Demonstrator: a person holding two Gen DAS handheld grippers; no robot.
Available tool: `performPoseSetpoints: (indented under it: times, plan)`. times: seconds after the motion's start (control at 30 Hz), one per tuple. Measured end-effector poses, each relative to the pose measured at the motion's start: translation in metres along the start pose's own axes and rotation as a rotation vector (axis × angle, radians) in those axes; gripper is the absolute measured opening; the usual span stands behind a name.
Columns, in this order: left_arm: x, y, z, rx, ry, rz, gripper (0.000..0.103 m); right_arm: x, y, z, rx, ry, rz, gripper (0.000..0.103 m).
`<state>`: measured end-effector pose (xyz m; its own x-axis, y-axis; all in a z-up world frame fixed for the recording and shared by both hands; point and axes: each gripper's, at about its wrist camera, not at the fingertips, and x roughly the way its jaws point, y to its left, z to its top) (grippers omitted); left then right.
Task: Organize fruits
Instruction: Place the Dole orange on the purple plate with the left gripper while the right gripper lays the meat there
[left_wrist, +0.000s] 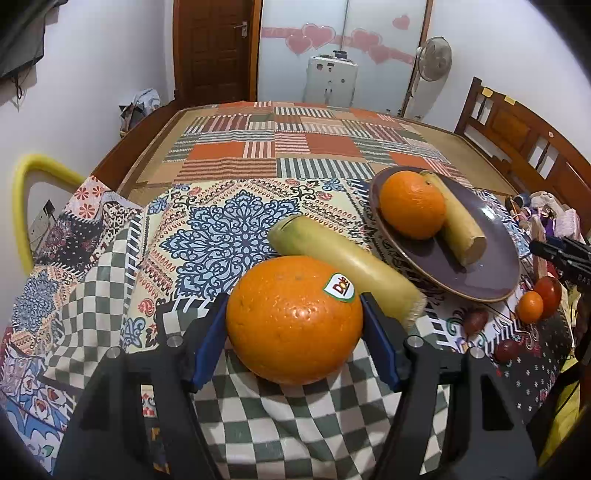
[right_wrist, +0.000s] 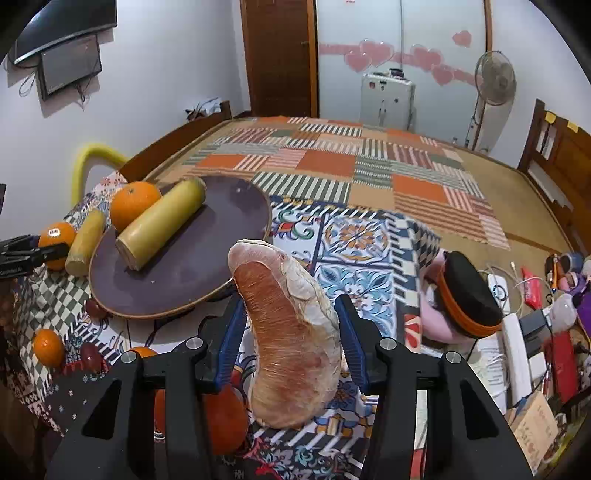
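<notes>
The left tool (left_wrist: 293, 328) is closed on the Dole orange (left_wrist: 293, 321); the right tool (right_wrist: 291, 332) on a pomelo segment (right_wrist: 291, 332). The plate (left_wrist: 480, 273) lies upper right of the orange.

Bedroom clutter around the bed

A standing fan (right_wrist: 494, 83) beside the patchwork bedspread (left_wrist: 295, 144); a white appliance (left_wrist: 331, 79) behind it.

The right claw (right_wrist: 291, 328) clamps a peeled pomelo segment (right_wrist: 291, 332) between its blue pads. Behind it, to the left, a purple plate (right_wrist: 192, 273) carries an orange (right_wrist: 133, 205) and a sugarcane piece (right_wrist: 162, 223).
</notes>
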<state>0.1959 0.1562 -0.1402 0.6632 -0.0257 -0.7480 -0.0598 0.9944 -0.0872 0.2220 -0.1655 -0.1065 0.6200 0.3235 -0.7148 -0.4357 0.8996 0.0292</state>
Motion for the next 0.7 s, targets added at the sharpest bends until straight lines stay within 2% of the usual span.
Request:
performPoseSetpoints:
  times: [0.13, 0.43, 0.7]
  plan:
    - [-0.015, -0.007, 0.002, 0.027, -0.035, 0.007, 0.068, -0.011, -0.001, 0.003, 0.002, -0.032, -0.011, 0.045]
    - [-0.045, -0.027, 0.017, 0.048, -0.102, -0.032, 0.068, -0.031, 0.000, 0.014, 0.011, -0.098, -0.011, 0.043]
    - [-0.049, -0.053, 0.027, 0.065, -0.128, -0.093, 0.068, -0.046, 0.008, 0.020, -0.002, -0.153, 0.018, 0.043]
